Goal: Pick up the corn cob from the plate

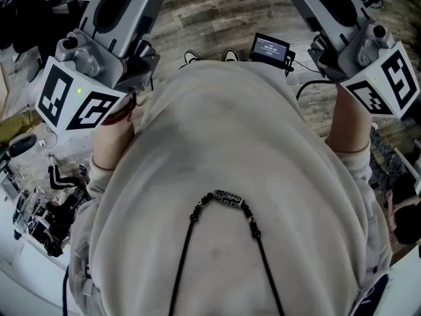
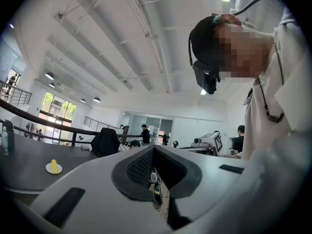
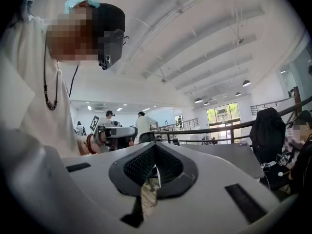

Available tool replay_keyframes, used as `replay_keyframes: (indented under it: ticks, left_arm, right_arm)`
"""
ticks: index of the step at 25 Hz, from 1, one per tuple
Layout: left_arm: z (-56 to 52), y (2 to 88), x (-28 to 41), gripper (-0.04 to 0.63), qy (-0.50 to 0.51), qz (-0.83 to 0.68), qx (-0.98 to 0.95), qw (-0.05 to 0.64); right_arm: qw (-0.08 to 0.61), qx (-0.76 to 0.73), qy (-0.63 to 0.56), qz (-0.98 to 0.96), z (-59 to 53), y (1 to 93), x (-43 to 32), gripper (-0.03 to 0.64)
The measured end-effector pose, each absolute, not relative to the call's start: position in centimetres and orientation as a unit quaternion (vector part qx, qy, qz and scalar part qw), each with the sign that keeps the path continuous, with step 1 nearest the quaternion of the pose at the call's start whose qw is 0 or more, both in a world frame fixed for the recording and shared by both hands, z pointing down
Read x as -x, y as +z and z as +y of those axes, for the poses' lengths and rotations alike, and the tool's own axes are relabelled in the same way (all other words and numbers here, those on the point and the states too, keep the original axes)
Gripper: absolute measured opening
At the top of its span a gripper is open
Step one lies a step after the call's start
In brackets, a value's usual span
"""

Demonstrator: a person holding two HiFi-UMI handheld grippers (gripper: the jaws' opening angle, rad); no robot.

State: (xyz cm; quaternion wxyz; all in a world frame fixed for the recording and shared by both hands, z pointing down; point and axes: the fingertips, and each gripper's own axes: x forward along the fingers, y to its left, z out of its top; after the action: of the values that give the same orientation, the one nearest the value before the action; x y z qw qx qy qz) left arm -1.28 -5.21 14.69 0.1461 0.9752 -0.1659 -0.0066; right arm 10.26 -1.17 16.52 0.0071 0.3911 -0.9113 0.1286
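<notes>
**Both claws empty, corn far off on its plate**

The left claw (image 2: 153, 150) is pressed together and has nothing in it; the right claw (image 3: 155, 150) is pressed together too, and it is also empty; the person holds one on each side of a white shirt (image 1: 223, 176).

The corn cob (image 2: 53, 165) is small and yellow; it stands up on a little white plate (image 2: 48, 169) on the dark desk (image 2: 24, 155). From the left claw, the corn is far ahead and off to the left, well apart from the jaws. The right gripper view does not show the corn at all; the head view does not show it either, because the shirt fills most of it.

I think the picking up has not begun; this looks like the getting-ready step, with no claw near the plate.

The left claw is the one that can see the corn, so it seems the better one to send. It would need to go over to the plate, spread its jaws wider than the cob, and put one jaw on each side; then it would pinch gently and lift straight up. The cob is round and stands on end, so a bump could tip it over.
</notes>
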Motion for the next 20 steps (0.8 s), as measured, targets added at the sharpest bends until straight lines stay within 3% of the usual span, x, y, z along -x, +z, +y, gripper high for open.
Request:
replay_keyframes:
  ticks: [20]
  left_arm:
    - [-2.4,16.5,1.8,0.0,0.028,-0.196,-0.971,0.131]
  right_arm:
    - [-0.017,-0.348,0.14,-0.927,0.2,16.1,-9.3,0.015]
